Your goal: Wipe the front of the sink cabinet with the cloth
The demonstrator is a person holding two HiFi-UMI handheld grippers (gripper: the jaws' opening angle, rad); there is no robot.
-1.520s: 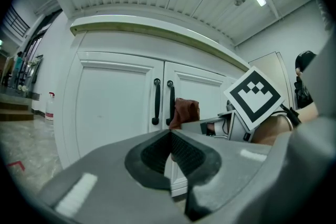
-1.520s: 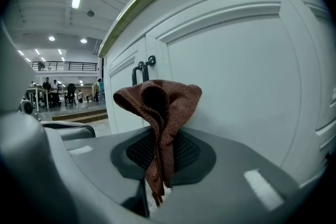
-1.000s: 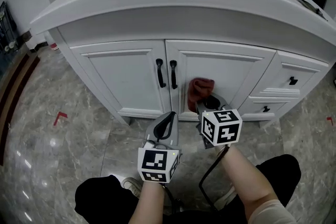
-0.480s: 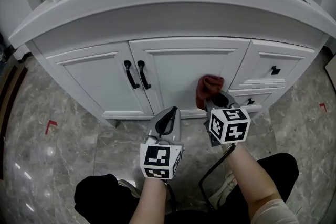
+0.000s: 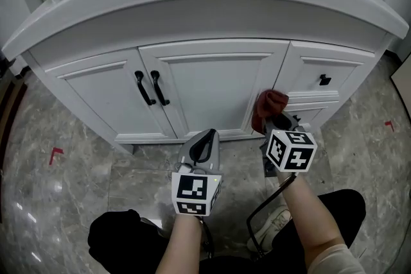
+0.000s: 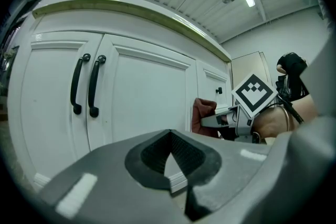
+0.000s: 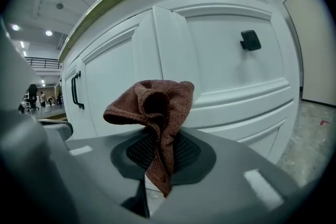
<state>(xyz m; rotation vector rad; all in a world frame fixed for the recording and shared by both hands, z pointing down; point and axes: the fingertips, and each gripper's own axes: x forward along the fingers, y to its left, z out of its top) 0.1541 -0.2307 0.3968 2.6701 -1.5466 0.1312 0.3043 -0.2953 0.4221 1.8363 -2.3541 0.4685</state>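
So at this point I had the right tool [image 5: 277, 124] pinching the brown cloth [image 7: 154, 111] by its lower end, with the rest of it bunched up in a floppy wad above the tips. The wad sat low on the sink cabinet [image 5: 212, 83], right at the upright strip between the right-hand door [image 5: 221, 90] and the drawers [image 5: 324, 77]. I honestly couldn't tell from either view whether it was actually pressing on the paint or just off it. The left tool [image 6: 169, 161] was pressed together with nothing in it, hanging back from the doors and well apart from the cloth. My take on doing this bit well: lean the wad flat into the panel so more fabric touches, sweep in overlapping passes, and follow the recessed mouldings, since a bunched cloth probably skips those grooves. Also watch that the hard tips don't scrape the white finish.
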